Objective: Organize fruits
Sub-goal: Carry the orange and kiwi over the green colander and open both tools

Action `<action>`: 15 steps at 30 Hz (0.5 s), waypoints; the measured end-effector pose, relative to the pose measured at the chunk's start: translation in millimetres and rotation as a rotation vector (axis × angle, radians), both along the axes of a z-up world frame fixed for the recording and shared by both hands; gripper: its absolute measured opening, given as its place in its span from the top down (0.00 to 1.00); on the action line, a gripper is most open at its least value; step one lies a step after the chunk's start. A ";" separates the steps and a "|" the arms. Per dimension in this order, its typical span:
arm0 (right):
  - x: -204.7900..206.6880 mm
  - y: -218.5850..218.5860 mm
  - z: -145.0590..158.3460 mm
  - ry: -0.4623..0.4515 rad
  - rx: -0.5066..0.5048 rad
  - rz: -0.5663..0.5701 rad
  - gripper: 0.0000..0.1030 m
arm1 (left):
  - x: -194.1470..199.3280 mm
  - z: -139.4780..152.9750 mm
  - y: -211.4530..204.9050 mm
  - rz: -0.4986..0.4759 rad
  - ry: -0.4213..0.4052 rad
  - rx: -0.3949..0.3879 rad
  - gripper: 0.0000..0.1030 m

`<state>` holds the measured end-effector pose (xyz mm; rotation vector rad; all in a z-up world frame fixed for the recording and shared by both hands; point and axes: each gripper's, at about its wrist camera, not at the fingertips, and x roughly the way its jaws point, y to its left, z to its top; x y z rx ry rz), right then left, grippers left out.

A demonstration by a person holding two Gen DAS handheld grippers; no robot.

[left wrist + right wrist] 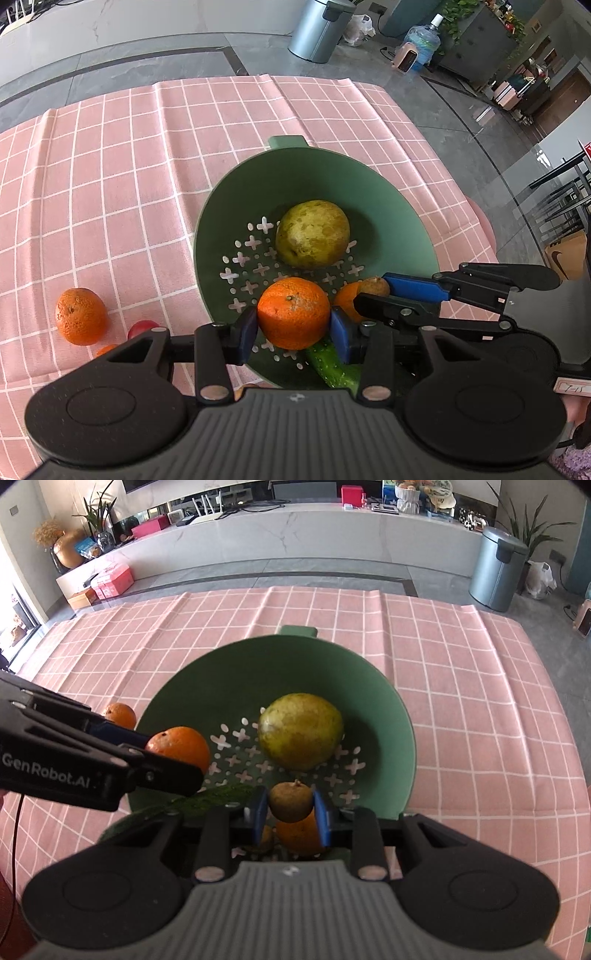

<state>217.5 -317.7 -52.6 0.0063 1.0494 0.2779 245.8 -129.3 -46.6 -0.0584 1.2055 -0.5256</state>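
A green colander (406, 206) (391, 701) stands on the pink checked cloth. In it lie a large yellow-green fruit (313, 234) (300, 731), an orange (345, 297) (297, 836) and a green cucumber (332, 363) (218, 798). My left gripper (293, 329) is shut on an orange (293, 313) (181, 748) above the colander's near rim. My right gripper (290, 810) is shut on a small brown fruit (290, 800) (375, 286) above the colander's near side.
On the cloth left of the colander lie another orange (81, 311) (120, 715), a small red fruit (142, 328) and part of an orange one (105, 349). A grey bin (319, 29) (496, 568) stands on the floor beyond the table.
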 end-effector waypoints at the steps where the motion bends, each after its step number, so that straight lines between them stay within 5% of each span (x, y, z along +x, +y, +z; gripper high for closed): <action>1: -0.1 -0.5 -0.3 0.002 0.004 -0.003 0.77 | 0.6 -0.9 0.6 0.005 0.004 -0.003 0.53; 9: -5.3 -1.7 5.3 -0.012 0.009 -0.021 0.72 | -5.2 4.3 7.5 0.010 -0.015 -0.021 0.39; 15: -22.8 -2.6 26.9 -0.099 0.037 -0.056 0.62 | -20.5 27.2 24.5 -0.001 -0.090 -0.098 0.39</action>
